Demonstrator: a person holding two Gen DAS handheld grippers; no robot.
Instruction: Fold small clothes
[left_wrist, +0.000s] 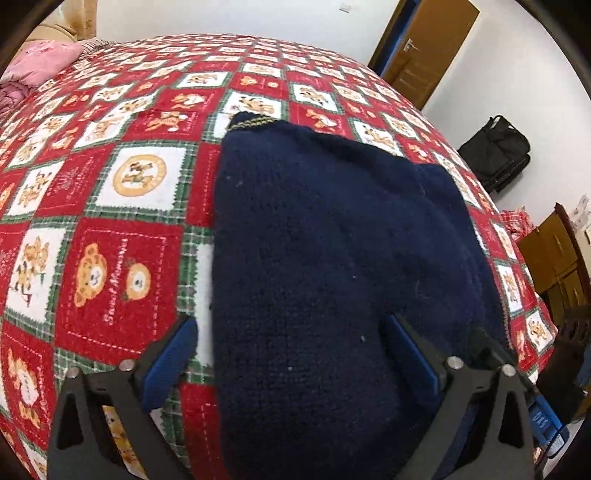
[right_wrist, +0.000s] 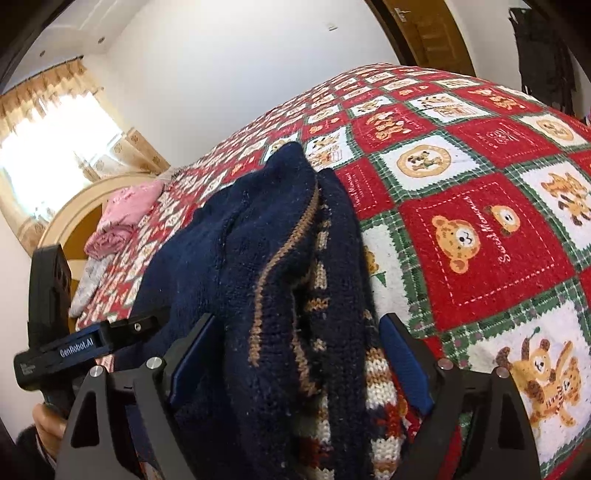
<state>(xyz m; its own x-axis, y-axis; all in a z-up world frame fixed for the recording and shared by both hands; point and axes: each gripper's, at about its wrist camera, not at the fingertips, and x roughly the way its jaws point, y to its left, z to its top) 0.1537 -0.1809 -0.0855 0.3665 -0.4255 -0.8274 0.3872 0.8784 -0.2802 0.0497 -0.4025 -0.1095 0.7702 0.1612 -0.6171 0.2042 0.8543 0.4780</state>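
Note:
A dark navy knitted sweater (left_wrist: 332, 236) lies folded on a red, white and green bear-print bedspread (left_wrist: 122, 229). My left gripper (left_wrist: 290, 325) is open and points down at its near left edge: one blue pad (left_wrist: 173, 354) is over the bedspread, the other (left_wrist: 410, 350) over the knit. In the right wrist view the sweater (right_wrist: 229, 258) shows a tan stripe and a patterned inner layer along its right fold. My right gripper (right_wrist: 299, 321) is open, with this bunched fold between its fingers. The left gripper's black body (right_wrist: 51, 291) and a hand (right_wrist: 44, 421) sit at the left.
Folded pink clothes (right_wrist: 129, 206) and a grey piece (right_wrist: 88, 284) lie near the rounded headboard (right_wrist: 70, 210). A brown door (left_wrist: 424, 48), a black bag (left_wrist: 495, 155) and a wooden cabinet (left_wrist: 554, 251) stand beyond the bed's right edge. A curtained window (right_wrist: 55, 122) glares.

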